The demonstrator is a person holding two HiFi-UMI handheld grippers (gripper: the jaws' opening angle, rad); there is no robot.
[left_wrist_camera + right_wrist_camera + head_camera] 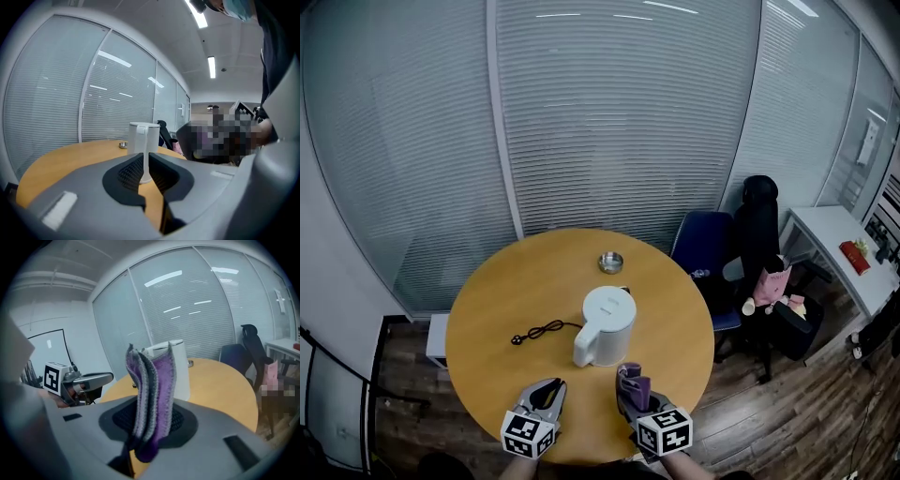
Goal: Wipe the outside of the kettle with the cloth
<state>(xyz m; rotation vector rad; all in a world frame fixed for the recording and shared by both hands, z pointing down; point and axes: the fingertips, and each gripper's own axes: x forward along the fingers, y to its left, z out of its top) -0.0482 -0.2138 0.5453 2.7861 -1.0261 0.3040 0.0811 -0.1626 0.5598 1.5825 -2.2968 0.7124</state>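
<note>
A white kettle (606, 326) stands upright near the middle of the round wooden table (506, 291); it also shows as the kettle (143, 150) ahead of the left jaws and the kettle (180, 369) behind the cloth. My right gripper (630, 382) is shut on a folded purple and grey cloth (151, 397), just short of the kettle's near side. My left gripper (547, 392) hovers at the table's near edge, left of the kettle, shut with nothing between its jaws.
The kettle's black cord and plug (539, 331) lie left of it on the table. A small metal dish (610, 262) sits behind it. Blue and black office chairs (741, 248) stand at the right, with a white desk (834, 244) beyond. Glass walls with blinds enclose the far side.
</note>
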